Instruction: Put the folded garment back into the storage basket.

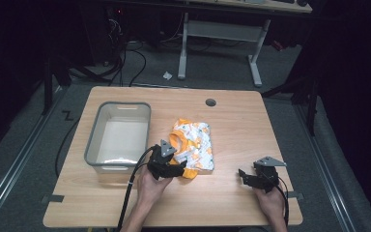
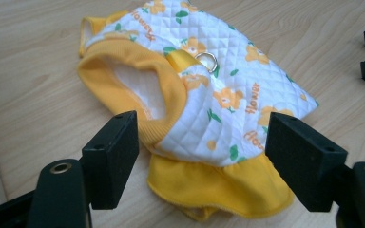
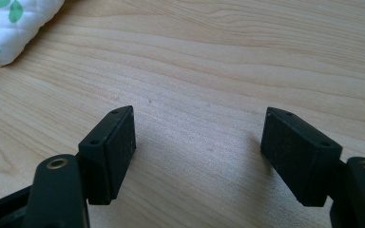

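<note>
Dog vest (image 2: 204,90) isn't grabbed yet, sits beside the bin (image 1: 118,137); left hand-held gripper (image 2: 202,142) gapes around its hem, right hand-held gripper (image 3: 199,142) hovers wide apart over bare tabletop (image 3: 218,71).

The garment (image 2: 209,90) is quilted white, printed with orange flowers, green leaves and orange lettering, and is trimmed in yellow. The table (image 1: 241,125) is finished in light wood grain. The bin (image 1: 92,140) is grey-rimmed with a pale interior.
</note>
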